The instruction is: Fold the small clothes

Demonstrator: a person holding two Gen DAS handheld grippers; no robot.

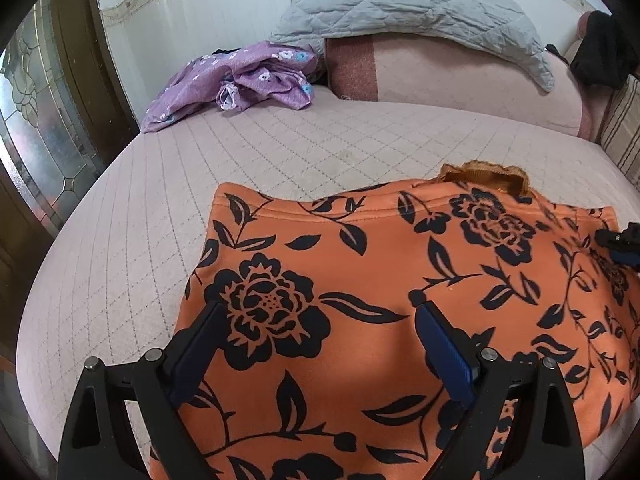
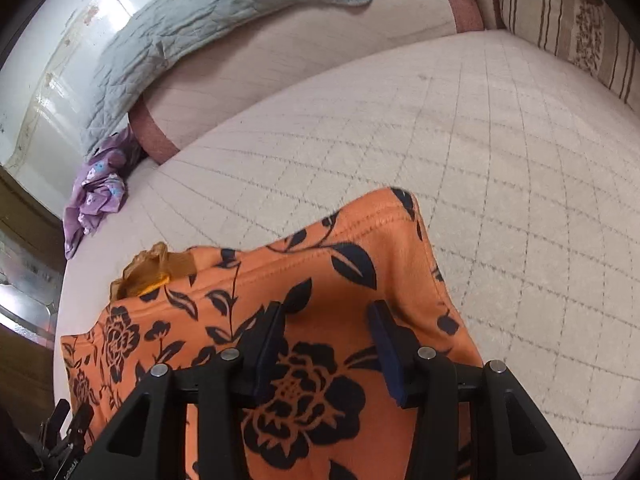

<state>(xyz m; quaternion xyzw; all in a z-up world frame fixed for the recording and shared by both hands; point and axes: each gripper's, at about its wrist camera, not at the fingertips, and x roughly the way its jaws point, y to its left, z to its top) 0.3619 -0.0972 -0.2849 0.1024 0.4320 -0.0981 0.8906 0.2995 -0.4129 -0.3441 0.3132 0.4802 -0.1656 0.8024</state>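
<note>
- Orange fabric printed with black flowers, the garment point(image 1: 360, 280) lies spread on the quilted bed cover point(image 1: 280, 148), near its front edge, with a hemmed edge turned toward the pillows and a tan inner patch point(image 1: 484, 178) showing at that edge.
- Left gripper point(image 1: 320, 332) hangs over the cloth with its jaws wide apart; nothing lies between the pads, and it holds nothing.
- Right gripper point(image 2: 328, 328) stands about half open above the far right corner of the same garment; the fabric passes beneath the fingers, not between them, so no grip is seen.
- Both tools point steeply down at the cloth, one toward each side, a placing that suits taking two points of one edge to carry it over in a fold.
- Purple flowered garment point(image 1: 240, 80) sits crumpled well apart, by the grey pillow point(image 1: 400, 4), probably awaiting its turn.
- Flat lie of the orange piece suggests the fold is not yet begun.
</note>
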